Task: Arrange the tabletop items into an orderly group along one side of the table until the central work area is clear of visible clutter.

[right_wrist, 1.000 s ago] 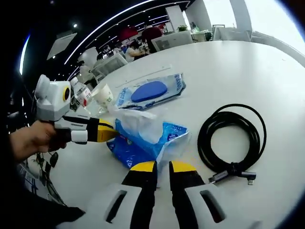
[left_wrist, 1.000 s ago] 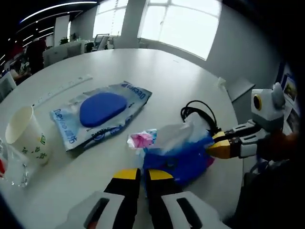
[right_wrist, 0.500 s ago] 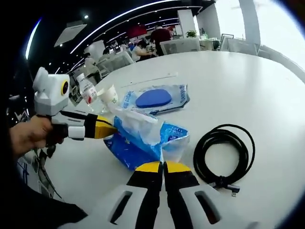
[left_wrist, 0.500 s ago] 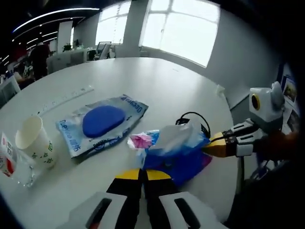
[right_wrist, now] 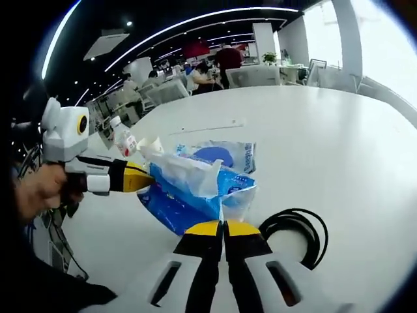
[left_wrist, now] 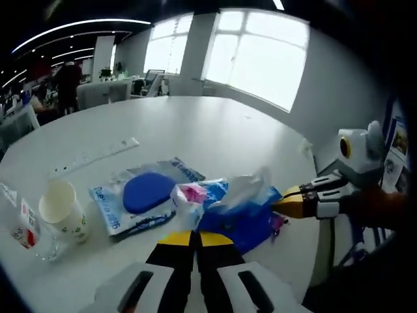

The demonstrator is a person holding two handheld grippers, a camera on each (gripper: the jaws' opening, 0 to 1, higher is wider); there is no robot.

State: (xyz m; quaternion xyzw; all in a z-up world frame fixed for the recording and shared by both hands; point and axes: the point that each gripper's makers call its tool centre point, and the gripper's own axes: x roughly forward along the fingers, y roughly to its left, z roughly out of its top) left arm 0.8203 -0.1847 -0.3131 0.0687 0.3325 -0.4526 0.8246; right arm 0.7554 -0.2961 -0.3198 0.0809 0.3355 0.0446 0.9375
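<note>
Right gripper view: tissue pack [right_wrist: 195,192] now lifted higher than before.

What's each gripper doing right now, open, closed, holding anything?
Left gripper: jaws closed on one end of the blue tissue pack.
Right gripper: jaws closed on the pack's other end.

On the table [left_wrist: 215,130], the tissue pack [left_wrist: 242,207] lies right of the wet-wipes pack [left_wrist: 140,195]; paper cup [left_wrist: 62,210] and bottle [left_wrist: 25,222] stand farther left; cable [right_wrist: 296,231] lies beside the tissues
</note>
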